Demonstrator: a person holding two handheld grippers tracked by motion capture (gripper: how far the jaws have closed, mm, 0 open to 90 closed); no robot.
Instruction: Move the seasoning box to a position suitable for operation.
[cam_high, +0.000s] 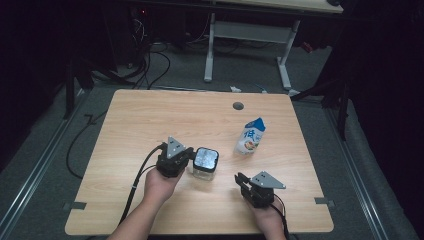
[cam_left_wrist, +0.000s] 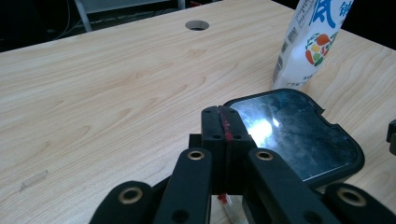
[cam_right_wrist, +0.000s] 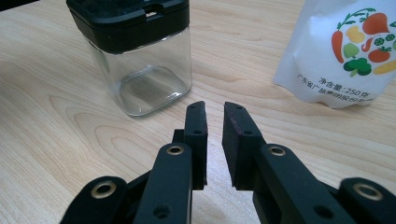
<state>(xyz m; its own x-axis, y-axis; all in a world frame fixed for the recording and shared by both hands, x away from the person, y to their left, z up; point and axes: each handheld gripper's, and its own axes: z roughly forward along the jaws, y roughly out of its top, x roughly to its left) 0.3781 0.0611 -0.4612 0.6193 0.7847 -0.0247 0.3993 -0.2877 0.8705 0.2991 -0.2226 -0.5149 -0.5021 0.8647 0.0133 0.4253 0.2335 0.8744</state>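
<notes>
The left claw (cam_left_wrist: 223, 122) is seen pressed fully together, empty, with the lidded glass jar (cam_high: 205, 163) just beside its tips. The right claw (cam_right_wrist: 215, 122) is held narrowly parted, empty, the jar ahead of it on the worktop (cam_high: 150, 120).

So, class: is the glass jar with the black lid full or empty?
Empty. In the right gripper view the clear walls of the jar show only the table's wood grain behind them, and its lid sits closed on top.

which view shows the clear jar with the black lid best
The right gripper view: the jar stands side-on there, its clear, seemingly empty body and black lid plain. The left gripper view gives just its glossy lid top beside the shut left gripper. The high view shows it small, from above.
</notes>
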